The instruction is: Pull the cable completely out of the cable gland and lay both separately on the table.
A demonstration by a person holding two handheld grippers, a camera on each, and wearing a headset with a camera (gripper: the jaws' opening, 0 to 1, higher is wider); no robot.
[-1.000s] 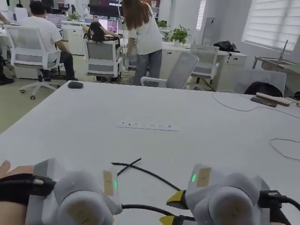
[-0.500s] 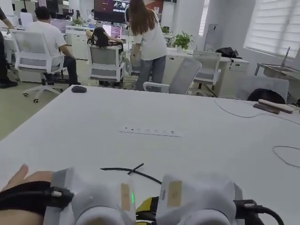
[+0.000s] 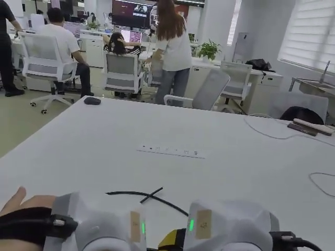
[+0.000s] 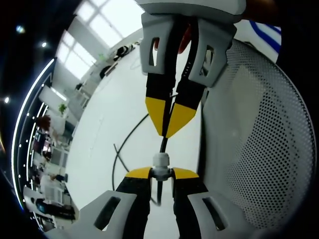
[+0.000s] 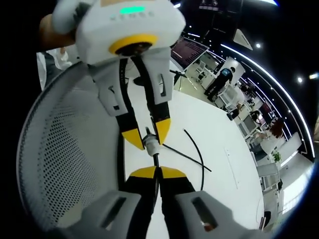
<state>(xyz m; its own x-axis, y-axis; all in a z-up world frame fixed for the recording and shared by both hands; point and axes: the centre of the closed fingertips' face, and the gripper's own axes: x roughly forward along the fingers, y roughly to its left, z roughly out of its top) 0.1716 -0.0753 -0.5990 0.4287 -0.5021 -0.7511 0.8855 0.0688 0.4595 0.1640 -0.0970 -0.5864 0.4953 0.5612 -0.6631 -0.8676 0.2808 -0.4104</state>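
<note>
A small white cable gland (image 4: 161,164) sits between the yellow tips of my left gripper (image 4: 161,173), which is shut on it. A black cable (image 4: 130,142) runs out of the gland, and my right gripper (image 4: 169,122) is shut on it just past the gland. In the right gripper view, the right gripper (image 5: 156,173) pinches the cable (image 5: 189,158) while the left gripper (image 5: 147,135) holds the gland (image 5: 149,142) close above. In the head view both grippers are side by side at the bottom edge. The cable's free length (image 3: 146,195) lies on the white table (image 3: 172,125).
A grey mesh chair back (image 4: 259,139) stands close behind the grippers at the table's near edge. A flush power strip (image 3: 170,151) lies mid-table, a dark mouse (image 3: 92,101) at the far left, and thin white cables (image 3: 272,130) at the right. People and office chairs are beyond the far edge.
The two grippers have come closer together, so the stretch of cable between them no longer shows in the head view. The head camera has tilted up slightly.
</note>
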